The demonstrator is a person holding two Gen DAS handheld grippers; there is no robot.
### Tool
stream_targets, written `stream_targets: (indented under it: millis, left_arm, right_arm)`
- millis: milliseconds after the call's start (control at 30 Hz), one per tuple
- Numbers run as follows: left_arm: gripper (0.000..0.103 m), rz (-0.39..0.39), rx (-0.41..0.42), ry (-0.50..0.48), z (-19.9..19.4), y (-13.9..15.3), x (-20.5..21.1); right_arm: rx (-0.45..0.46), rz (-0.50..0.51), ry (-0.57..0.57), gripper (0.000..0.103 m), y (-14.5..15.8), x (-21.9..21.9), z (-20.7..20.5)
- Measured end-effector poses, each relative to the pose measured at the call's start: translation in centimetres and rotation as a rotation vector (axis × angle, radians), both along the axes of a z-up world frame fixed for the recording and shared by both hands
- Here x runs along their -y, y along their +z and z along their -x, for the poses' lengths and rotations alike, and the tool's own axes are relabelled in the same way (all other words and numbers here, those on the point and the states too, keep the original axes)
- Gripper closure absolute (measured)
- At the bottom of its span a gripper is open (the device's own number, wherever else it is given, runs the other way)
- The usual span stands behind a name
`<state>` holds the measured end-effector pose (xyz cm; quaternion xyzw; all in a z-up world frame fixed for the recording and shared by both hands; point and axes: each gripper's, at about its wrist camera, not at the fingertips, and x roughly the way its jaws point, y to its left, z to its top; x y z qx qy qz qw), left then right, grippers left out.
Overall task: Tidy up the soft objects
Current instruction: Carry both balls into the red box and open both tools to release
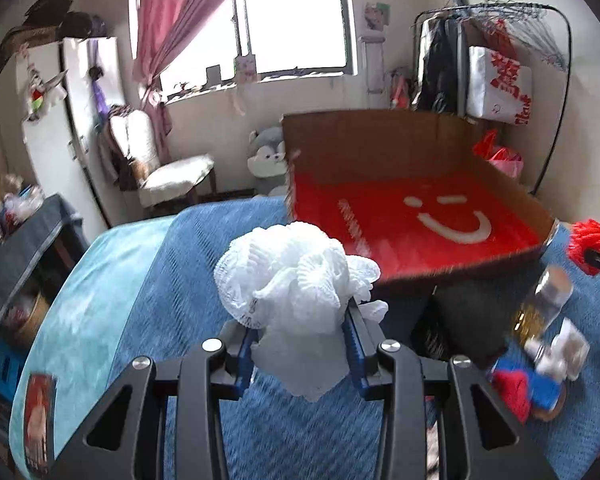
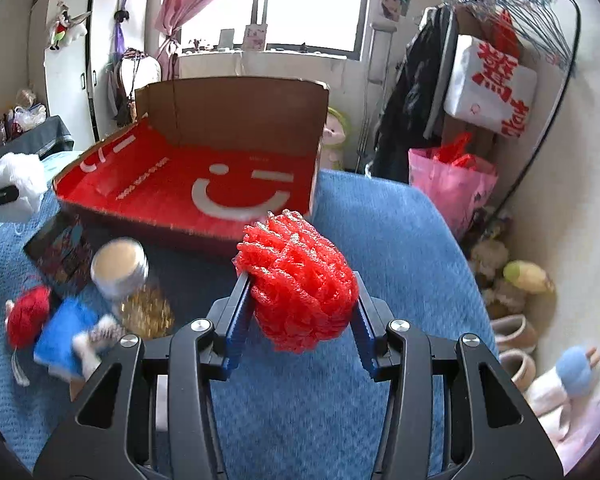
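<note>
My left gripper [image 1: 300, 324] is shut on a white mesh bath pouf [image 1: 292, 276] and holds it above the blue bedspread, just left of the red cardboard box [image 1: 380, 160]. My right gripper [image 2: 300, 300] is shut on a red mesh bath pouf [image 2: 296, 280] and holds it in front of the box's [image 2: 236, 104] near right corner. The box is open, with a white smiley on its red floor. The white pouf also shows at the left edge of the right wrist view [image 2: 18, 184], and the red pouf shows at the right edge of the left wrist view [image 1: 592, 244].
On the bedspread [image 2: 380, 240] near the box lie a jar with a metal lid [image 2: 120, 268], a red yarn ball [image 2: 30, 316], a blue and white soft toy [image 2: 72, 344] and a dark booklet [image 2: 60, 256]. Plush toys and slippers [image 2: 516, 332] sit on the floor at right.
</note>
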<state>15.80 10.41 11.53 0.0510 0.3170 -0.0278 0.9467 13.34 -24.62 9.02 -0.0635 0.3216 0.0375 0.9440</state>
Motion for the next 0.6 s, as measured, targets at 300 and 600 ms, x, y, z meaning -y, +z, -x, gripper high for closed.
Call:
stream_targets:
  millis: [300, 600]
  left_arm:
    - [0.063, 0.058, -0.001, -0.129, -5.3, 1.9, 2.8]
    - [0.063, 0.043, -0.078, -0.217, -11.3, 0.8, 6.2]
  right_arm:
    - [0.028, 0.008, 0.097, 0.059, 2.3, -2.7, -5.4]
    - [-0.055, 0.038, 0.166, 0.059, 2.1, -6.5, -12.6]
